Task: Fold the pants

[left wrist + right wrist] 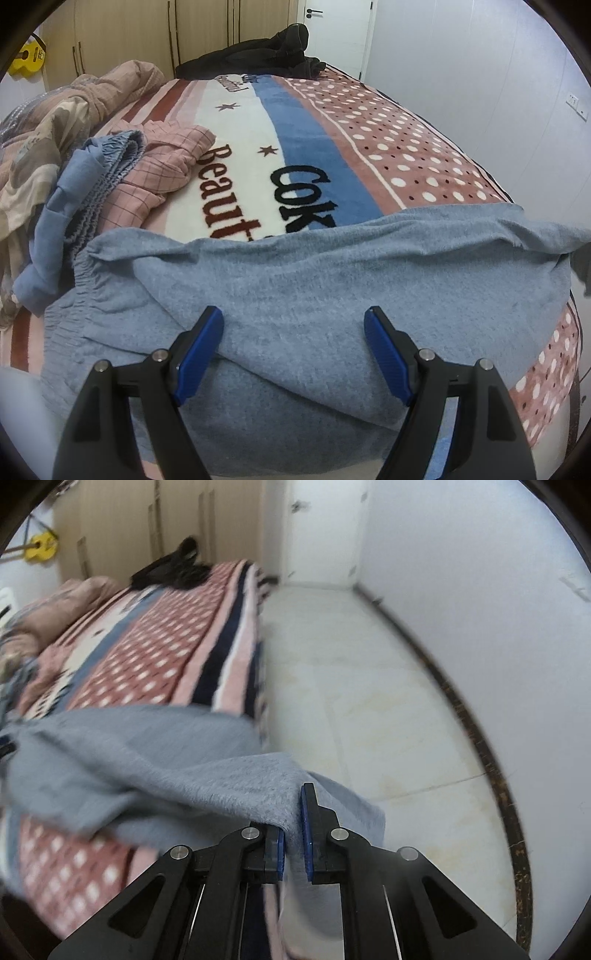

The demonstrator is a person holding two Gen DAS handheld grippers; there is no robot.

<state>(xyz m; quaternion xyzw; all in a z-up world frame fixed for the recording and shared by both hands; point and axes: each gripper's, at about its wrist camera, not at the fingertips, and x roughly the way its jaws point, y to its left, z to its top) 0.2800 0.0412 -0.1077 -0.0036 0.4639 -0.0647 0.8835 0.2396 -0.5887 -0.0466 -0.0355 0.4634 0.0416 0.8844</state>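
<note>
Grey-blue fleece pants (295,280) lie across the near end of the bed, their elastic waistband (85,273) bunched at the left. My left gripper (293,325) hovers just above the cloth with its blue pads wide apart, so it is open and holds nothing. In the right wrist view the pants (155,768) stretch from the bed to my right gripper (295,812), which is shut on a fold of the pants at the bed's right edge. The pinched cloth is lifted off the blanket, and that view is blurred by motion.
A patterned blanket (369,147) with dots and lettering covers the bed. Pink checked and blue garments (147,173) are piled at the left, dark clothes (266,51) at the far end. Pale tiled floor (388,701) and a white wall (461,590) lie to the right of the bed.
</note>
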